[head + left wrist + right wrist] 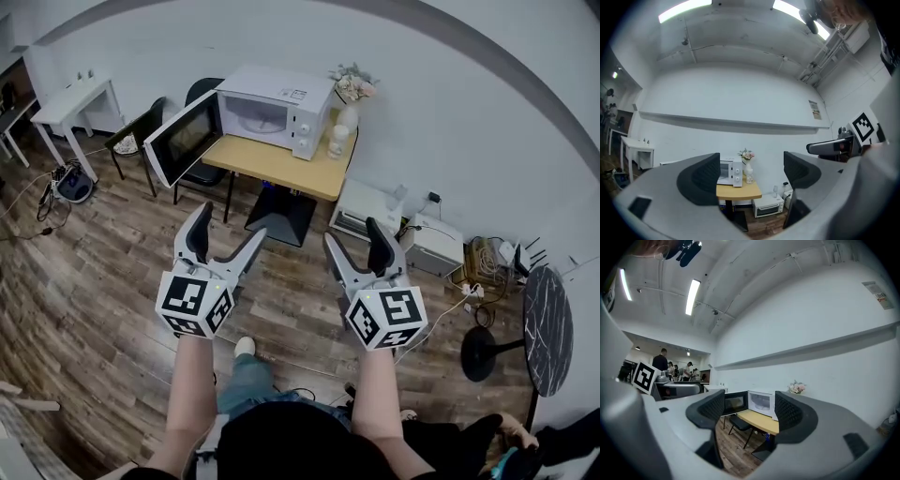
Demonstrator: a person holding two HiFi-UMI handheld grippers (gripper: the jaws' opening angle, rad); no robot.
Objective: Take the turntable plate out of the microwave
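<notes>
A white microwave (274, 110) stands on a small wooden table (281, 169) by the far wall, its door (183, 139) swung open to the left. Inside the cavity a pale turntable plate (255, 120) shows faintly. My left gripper (227, 243) and right gripper (357, 241) are held side by side over the floor, well short of the table, both open with nothing between their jaws. The left gripper view shows the microwave (727, 172) far off between the jaws; in the right gripper view the microwave (761, 403) and its open door (735, 402) are seen likewise.
A vase of flowers (349, 98) stands on the table right of the microwave. Black chairs (141, 131) sit left of the table. A toaster oven (367, 208), a printer (433, 246) and cables lie on the floor by the wall. A round dark table (547, 328) stands at right.
</notes>
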